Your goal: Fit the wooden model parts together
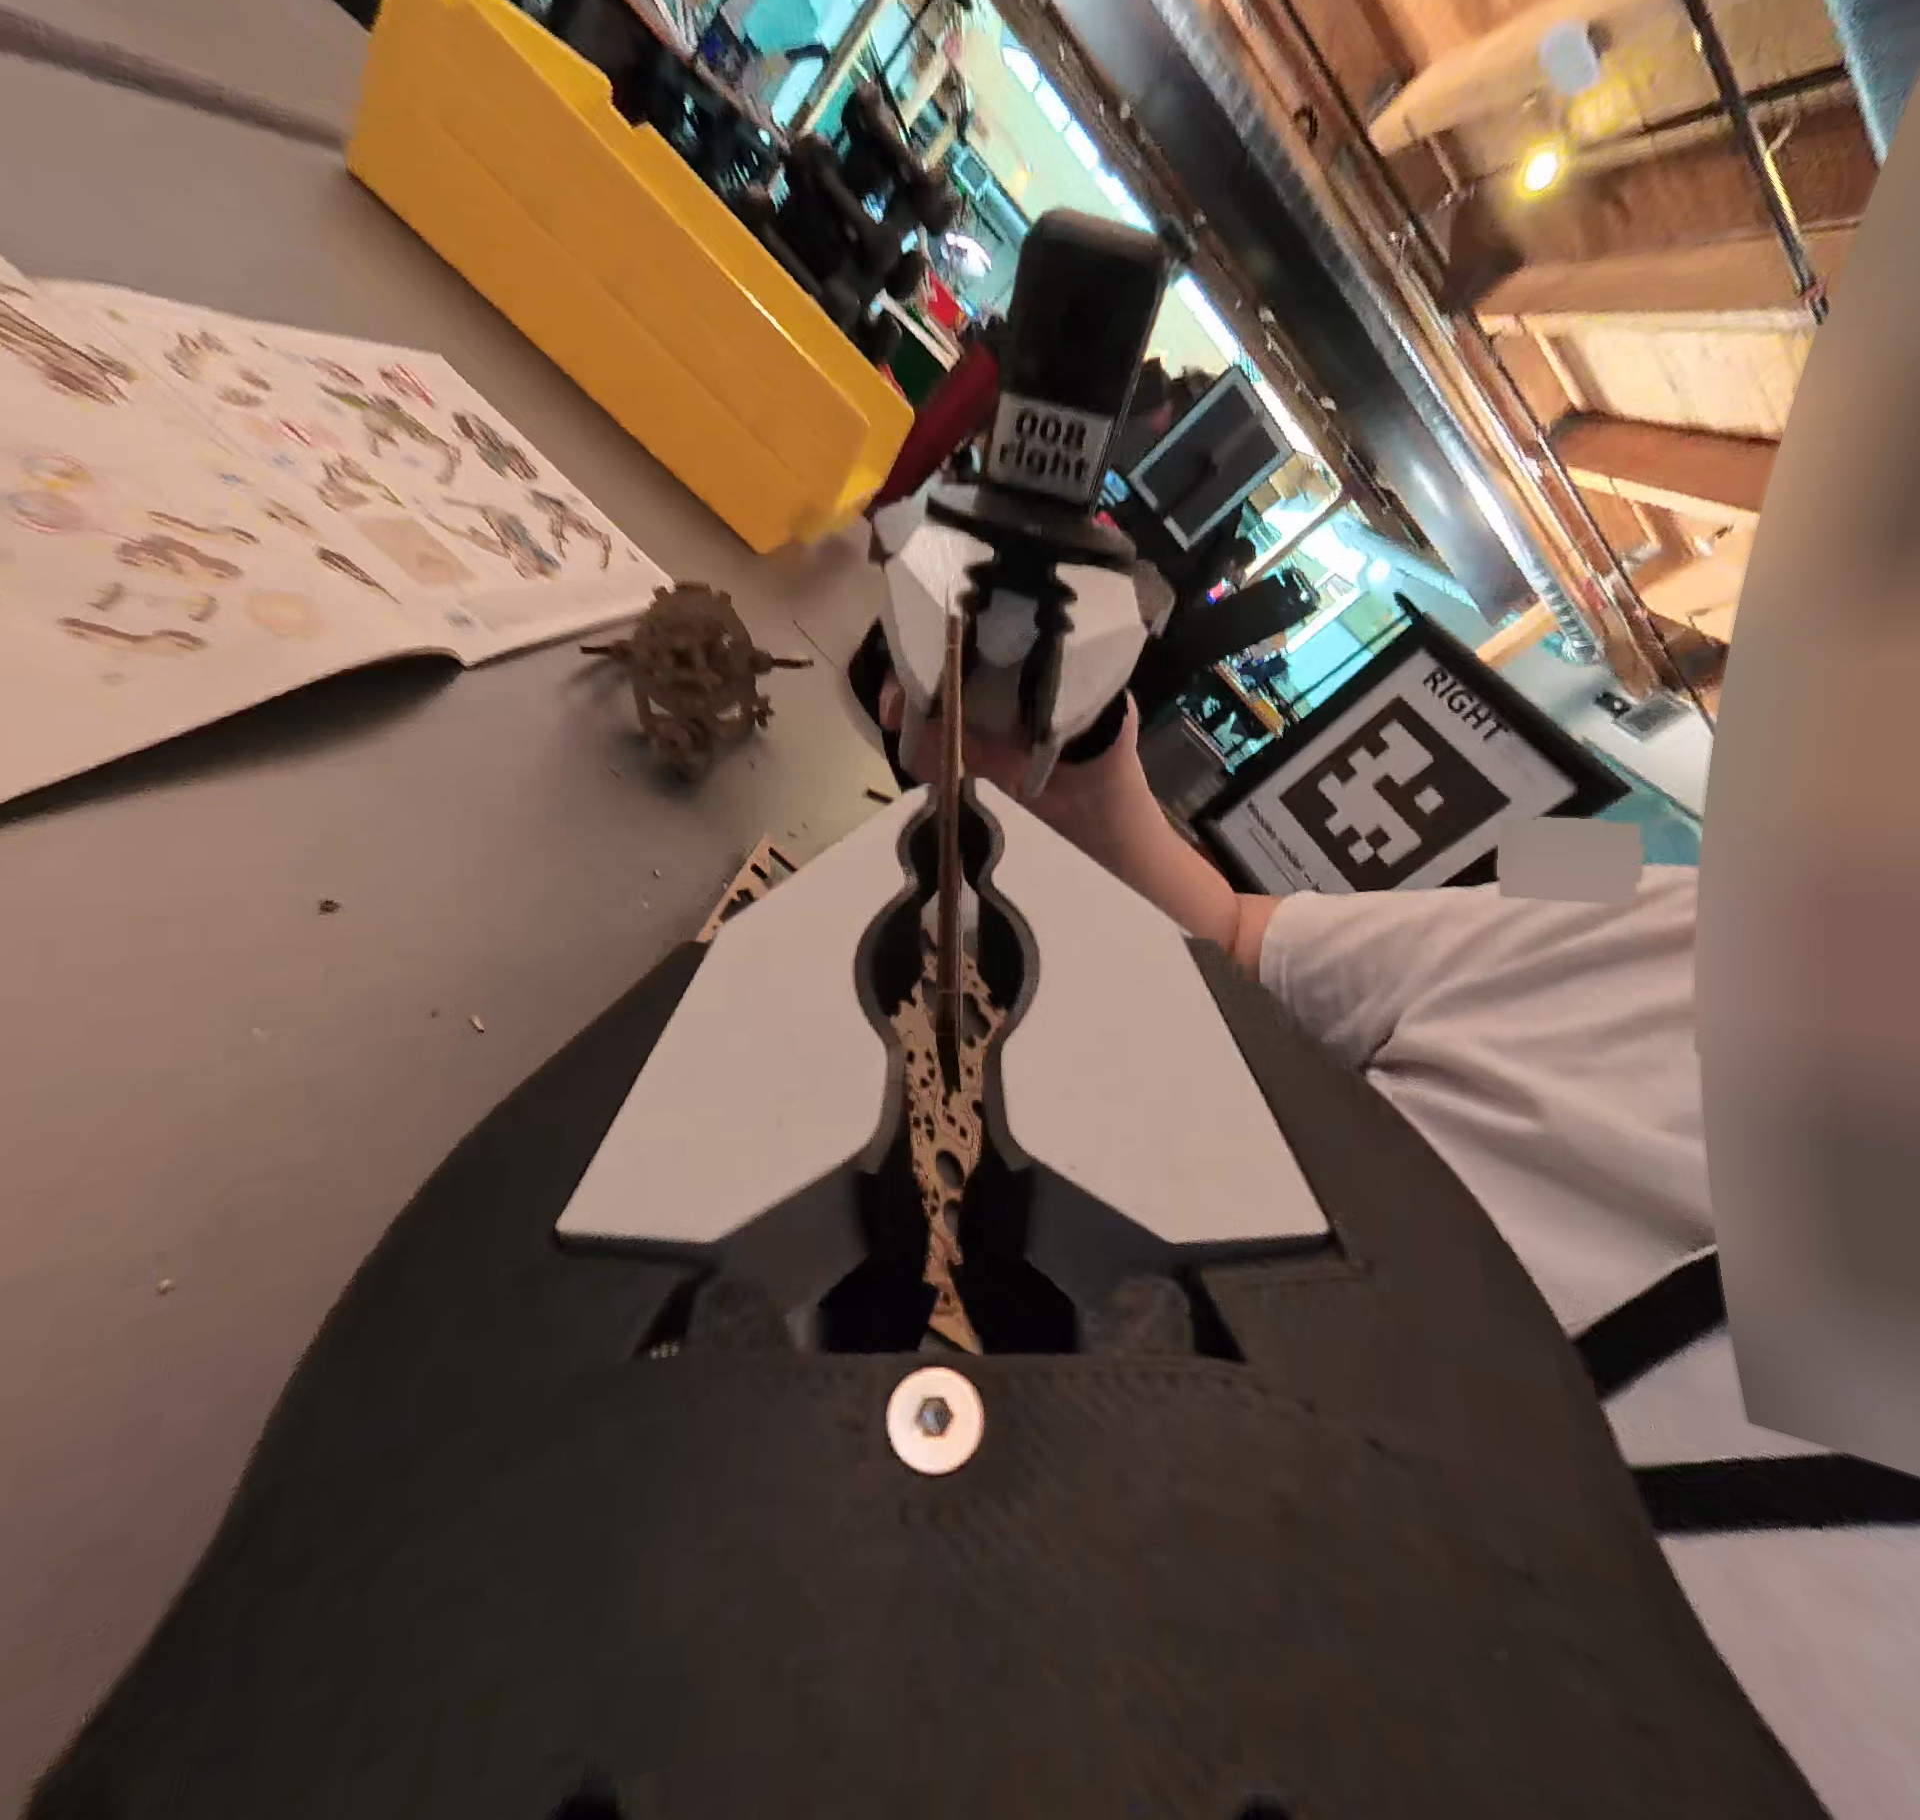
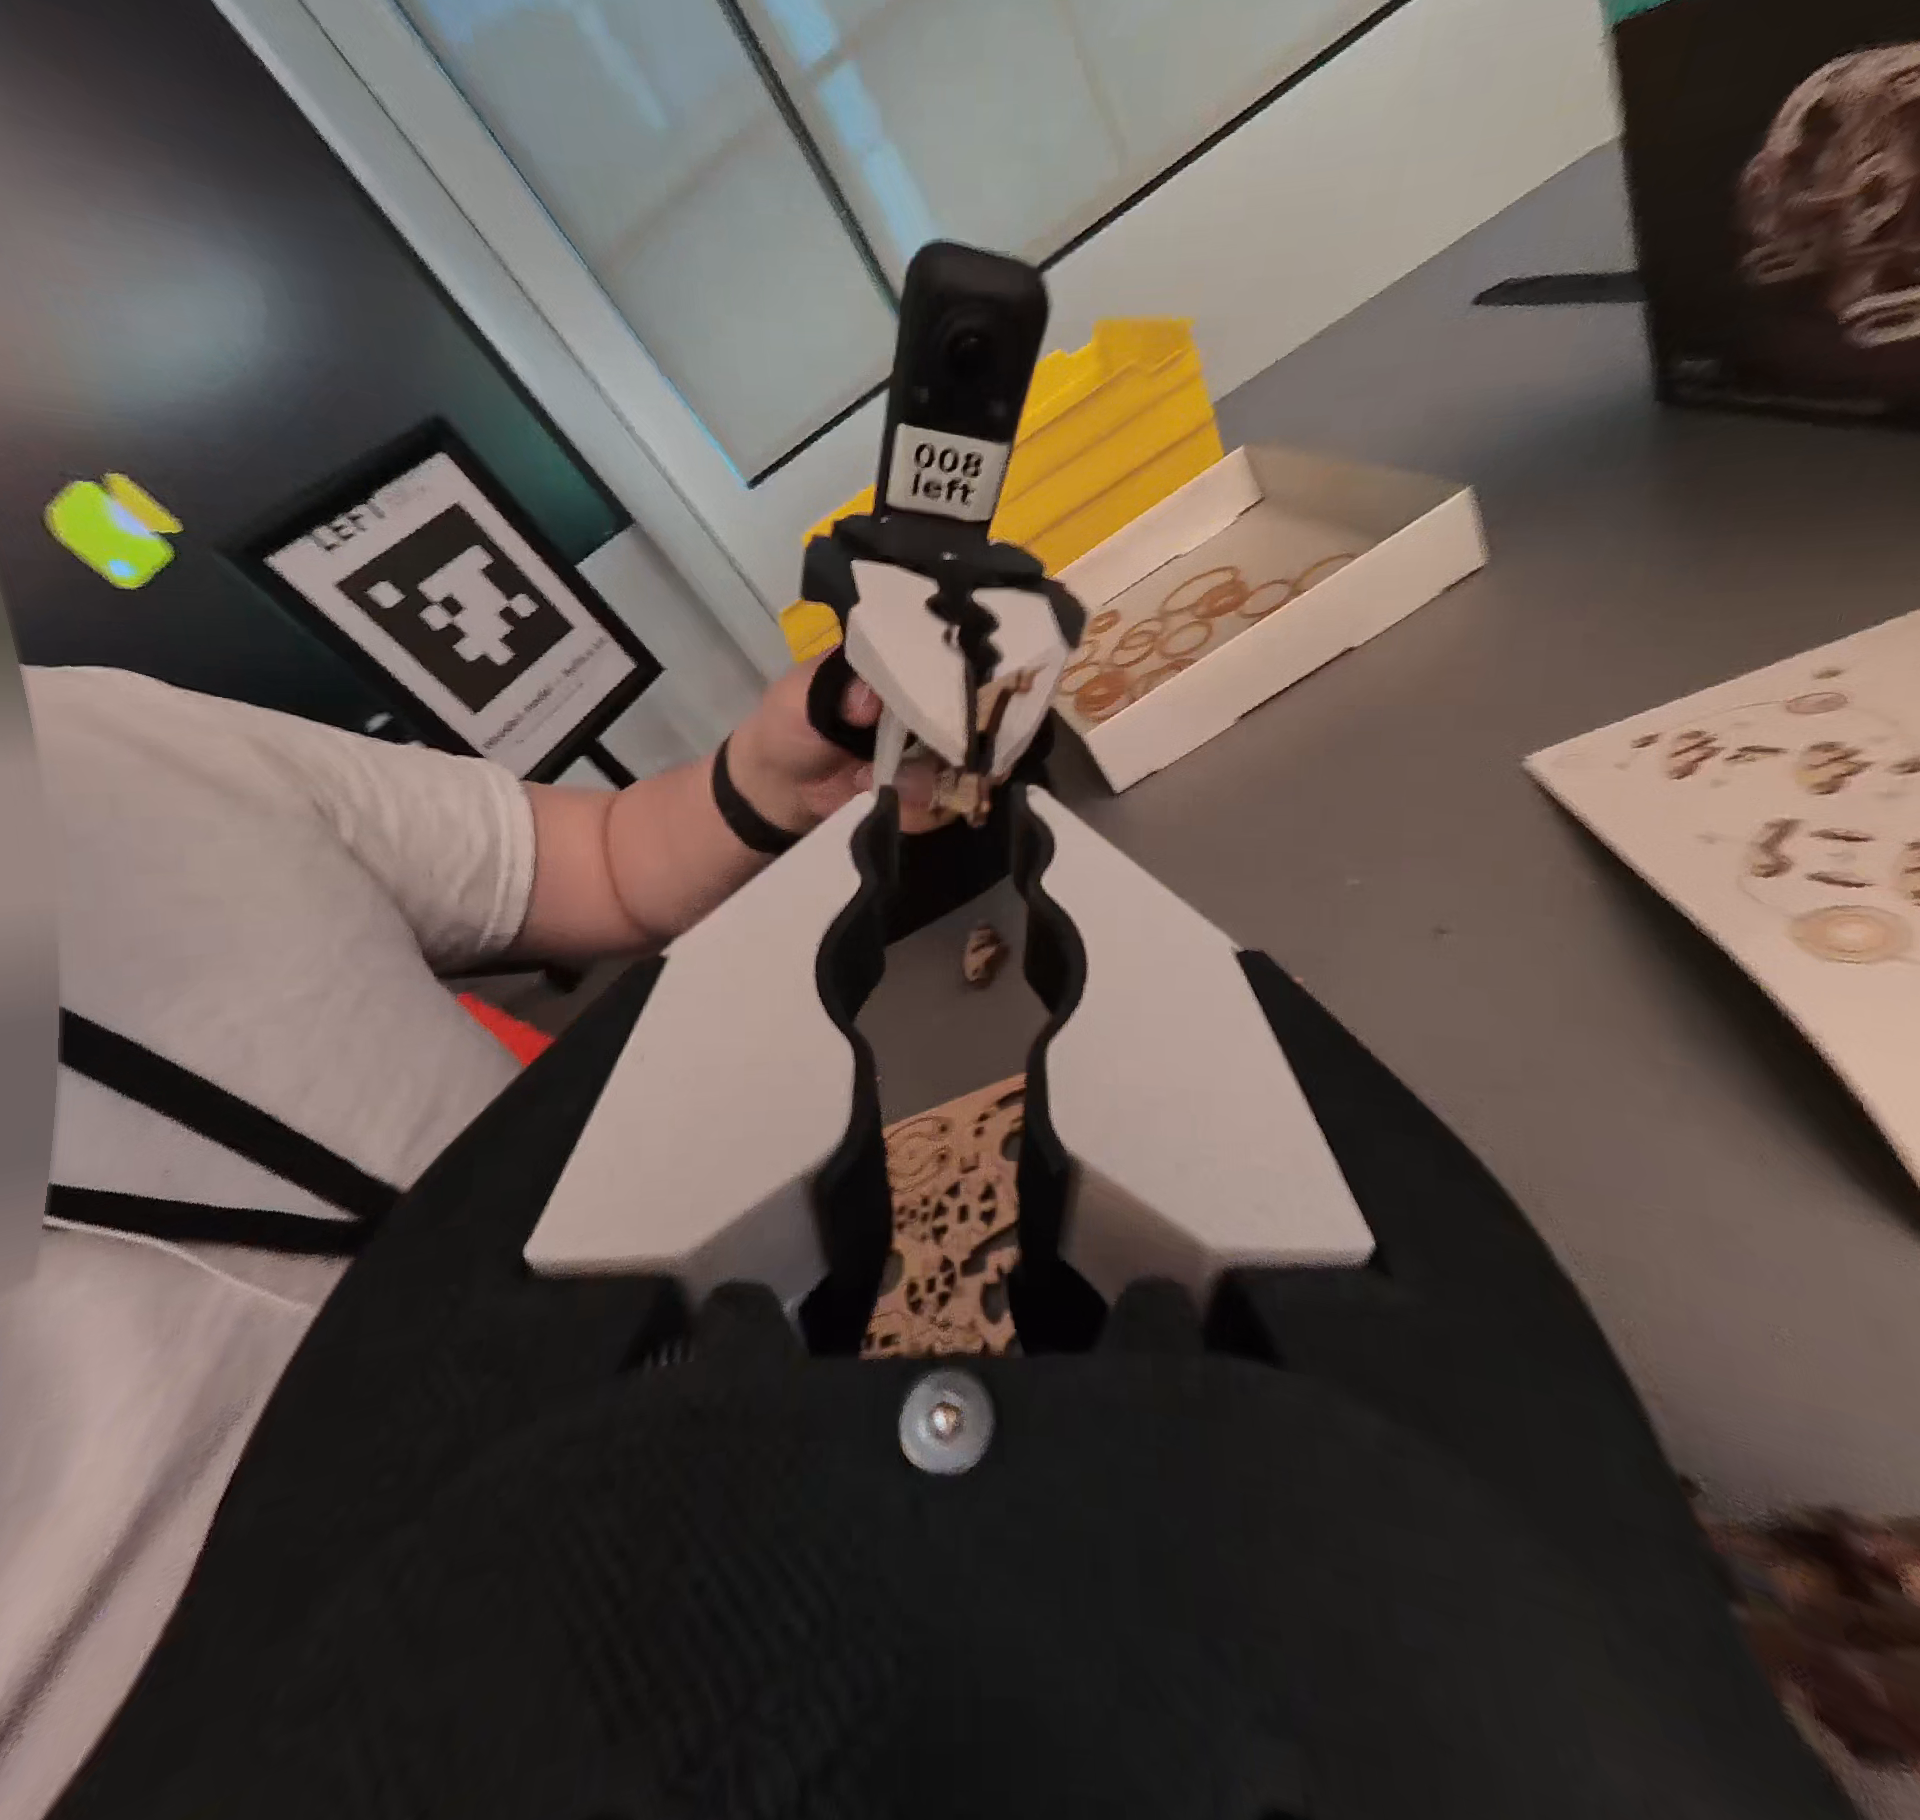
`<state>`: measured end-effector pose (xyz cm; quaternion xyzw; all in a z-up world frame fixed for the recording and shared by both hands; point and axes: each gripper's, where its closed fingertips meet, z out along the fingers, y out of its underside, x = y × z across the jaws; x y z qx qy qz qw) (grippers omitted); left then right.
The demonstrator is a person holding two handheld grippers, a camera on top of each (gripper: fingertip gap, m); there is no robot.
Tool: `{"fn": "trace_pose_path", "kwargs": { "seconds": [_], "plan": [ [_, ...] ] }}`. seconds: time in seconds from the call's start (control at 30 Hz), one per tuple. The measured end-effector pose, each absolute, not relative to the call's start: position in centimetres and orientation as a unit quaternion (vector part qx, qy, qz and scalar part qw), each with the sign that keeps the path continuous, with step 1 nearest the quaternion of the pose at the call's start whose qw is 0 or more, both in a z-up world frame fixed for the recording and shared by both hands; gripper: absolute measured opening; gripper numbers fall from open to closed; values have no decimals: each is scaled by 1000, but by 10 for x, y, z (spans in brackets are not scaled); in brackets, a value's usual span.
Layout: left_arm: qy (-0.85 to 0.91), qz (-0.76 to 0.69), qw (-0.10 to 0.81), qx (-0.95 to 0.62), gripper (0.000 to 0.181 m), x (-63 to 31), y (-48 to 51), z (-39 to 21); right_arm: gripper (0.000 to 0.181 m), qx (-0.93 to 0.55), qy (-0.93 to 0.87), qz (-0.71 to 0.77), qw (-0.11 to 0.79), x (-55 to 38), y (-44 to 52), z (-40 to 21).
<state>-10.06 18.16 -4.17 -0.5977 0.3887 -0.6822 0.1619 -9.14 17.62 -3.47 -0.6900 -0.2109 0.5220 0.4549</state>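
Note:
In the left wrist view my left gripper [image 1: 951, 814] is shut on a thin flat wooden part [image 1: 950, 731], seen edge-on and sticking out past the fingertips. The right wrist view shows the same gripper [image 2: 966, 752] facing me, pinched on that small pale wooden part [image 2: 961, 796]. My right gripper [image 2: 956, 820] is open. The part's end lies between its fingertips [image 2: 881, 825] with a gap on each side. In the left wrist view the right gripper [image 1: 982, 721] faces mine, just beyond the part. Both grippers are held above the grey table [image 1: 312, 1043].
An assembled wooden model [image 1: 691, 674], an open instruction booklet [image 1: 260, 523] and a yellow bin [image 1: 623, 243] are on the table. A cut-out wooden sheet [image 2: 945, 1230], a loose small piece [image 2: 982, 955], a white tray of wooden rings [image 2: 1382, 565] and a black box [image 2: 1787, 160] also show. Left and right tips are no more than a few centimetres apart.

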Motion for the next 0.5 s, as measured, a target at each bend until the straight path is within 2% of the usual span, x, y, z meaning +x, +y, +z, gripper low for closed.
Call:
{"fn": "trace_pose_path", "kwargs": {
  "seconds": [0.1,0.2,0.5],
  "plan": [
    [390,-674,170,-604,0,-100,182,-43,18,-703,-222,521,429,-104,174,-47],
    [398,-671,163,-604,0,-99,178,-45,4,-706,-219,512,437,-103,176,-51],
    [405,-650,183,-616,0,-95,178,-52,1,-710,-178,547,406,-105,179,-59]
  ]
}}
